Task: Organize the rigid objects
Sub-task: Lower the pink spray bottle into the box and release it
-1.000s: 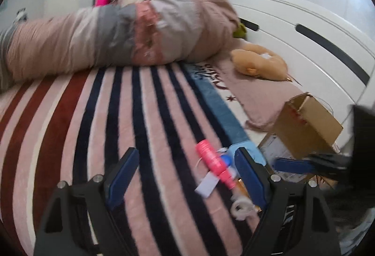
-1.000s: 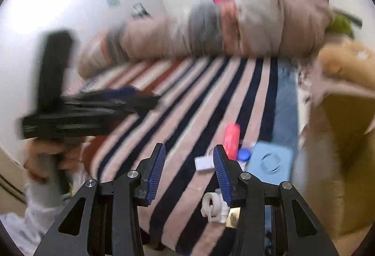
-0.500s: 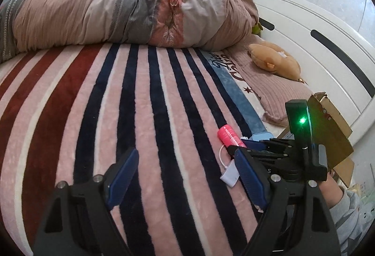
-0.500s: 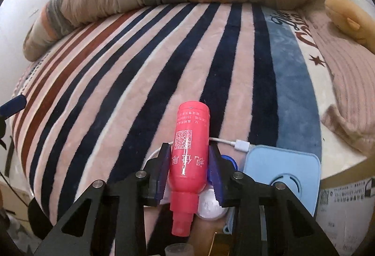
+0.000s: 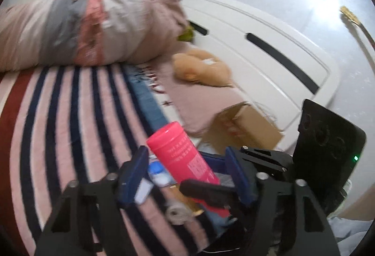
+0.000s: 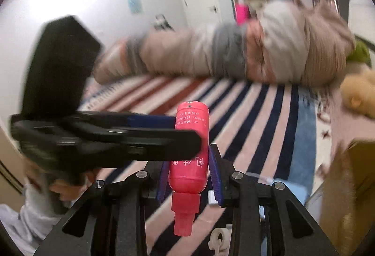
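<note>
Bottle (image 6: 189,153) clamped between right tongs (image 6: 189,176), left tongs (image 5: 185,174) alongside

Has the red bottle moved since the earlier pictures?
Yes. The red bottle has been lifted off the striped blanket, gripped by the right gripper.

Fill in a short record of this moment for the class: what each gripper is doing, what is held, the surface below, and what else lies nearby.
right gripper: shut on the pink plastic bottle, bottom end pointing away, neck towards the camera
left gripper: open, its fingers either side of the bottle, not gripping
surface: striped pink, navy and red blanket on a bed
nearby container: open brown cardboard box at the bed's edge
loose items: small blue-capped container; white cable
background: rolled-up duvet; tan plush toy
</note>
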A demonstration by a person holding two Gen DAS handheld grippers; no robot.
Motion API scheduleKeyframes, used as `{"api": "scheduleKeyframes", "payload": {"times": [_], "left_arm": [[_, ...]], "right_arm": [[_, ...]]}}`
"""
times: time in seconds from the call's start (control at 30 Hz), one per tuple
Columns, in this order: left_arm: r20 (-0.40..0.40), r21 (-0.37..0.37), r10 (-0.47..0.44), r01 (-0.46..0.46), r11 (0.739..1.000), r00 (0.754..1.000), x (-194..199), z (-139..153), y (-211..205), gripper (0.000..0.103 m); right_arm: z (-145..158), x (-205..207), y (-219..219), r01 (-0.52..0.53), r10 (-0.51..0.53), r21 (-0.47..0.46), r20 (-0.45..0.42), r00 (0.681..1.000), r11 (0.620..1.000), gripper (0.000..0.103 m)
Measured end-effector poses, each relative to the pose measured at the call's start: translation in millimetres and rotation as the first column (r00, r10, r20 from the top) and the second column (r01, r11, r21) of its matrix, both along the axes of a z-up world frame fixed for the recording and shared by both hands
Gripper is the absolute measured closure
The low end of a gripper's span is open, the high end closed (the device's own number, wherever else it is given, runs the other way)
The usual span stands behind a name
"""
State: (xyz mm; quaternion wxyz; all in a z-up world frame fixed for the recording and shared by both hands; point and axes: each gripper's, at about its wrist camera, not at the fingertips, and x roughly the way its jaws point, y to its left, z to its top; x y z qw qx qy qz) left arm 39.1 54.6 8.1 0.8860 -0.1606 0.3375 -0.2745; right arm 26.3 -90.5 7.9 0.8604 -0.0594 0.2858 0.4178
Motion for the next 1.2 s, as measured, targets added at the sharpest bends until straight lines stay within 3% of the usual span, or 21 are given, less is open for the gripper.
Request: {"api": "scheduleKeyframes", "payload": {"times": [0.1, 0.23, 0.37, 0.5, 0.67, 0.8, 0.97, 1.1, 1.2], "left_arm": [[0.042, -0.007, -0.050, 0.050, 0.999, 0.998, 1, 25, -25, 0.073], [0.119, 0.076, -0.117, 0.108, 0.991, 0.986, 3, 56, -79, 0.075], [0.146, 0.163, -0.207, 0.183, 0.970, 0.967, 14, 73, -144, 0.075], [0.114, 0.208, -0.300, 0.272, 0.939, 0.947, 32, 71, -203, 0.075], [-0.005, 0.248, -0.353, 0.343, 0.906, 0.936, 57, 42, -254, 0.075], [-0.113, 0.256, -0.356, 0.373, 0.892, 0.928, 73, 14, -272, 0.075], [-0.146, 0.284, -0.348, 0.376, 0.882, 0.926, 76, 2, -281, 0.073], [-0.112, 0.283, -0.314, 0.333, 0.899, 0.943, 74, 11, -269, 0.050], [-0.066, 0.273, -0.286, 0.293, 0.916, 0.956, 66, 26, -246, 0.045]], "right_arm": [[19, -10, -22, 0.017, -0.019, 0.035, 0.066, 0.998, 0.999, 0.076], [36, -14, -65, 0.076, -0.085, 0.085, 0.109, 0.990, 0.993, 0.076], [46, -11, -116, 0.165, -0.182, 0.137, 0.123, 0.976, 0.977, 0.076], [49, -10, -170, 0.271, -0.289, 0.163, 0.097, 0.952, 0.949, 0.076], [31, 2, -216, 0.374, -0.377, 0.094, 0.010, 0.926, 0.923, 0.076], [6, 6, -222, 0.416, -0.418, -0.044, -0.026, 0.908, 0.908, 0.076], [-7, 12, -219, 0.450, -0.459, -0.164, -0.019, 0.888, 0.878, 0.076], [-13, 16, -213, 0.481, -0.494, -0.231, 0.000, 0.869, 0.846, 0.075], [-8, 22, -208, 0.490, -0.503, -0.229, 0.005, 0.865, 0.841, 0.073]]}}
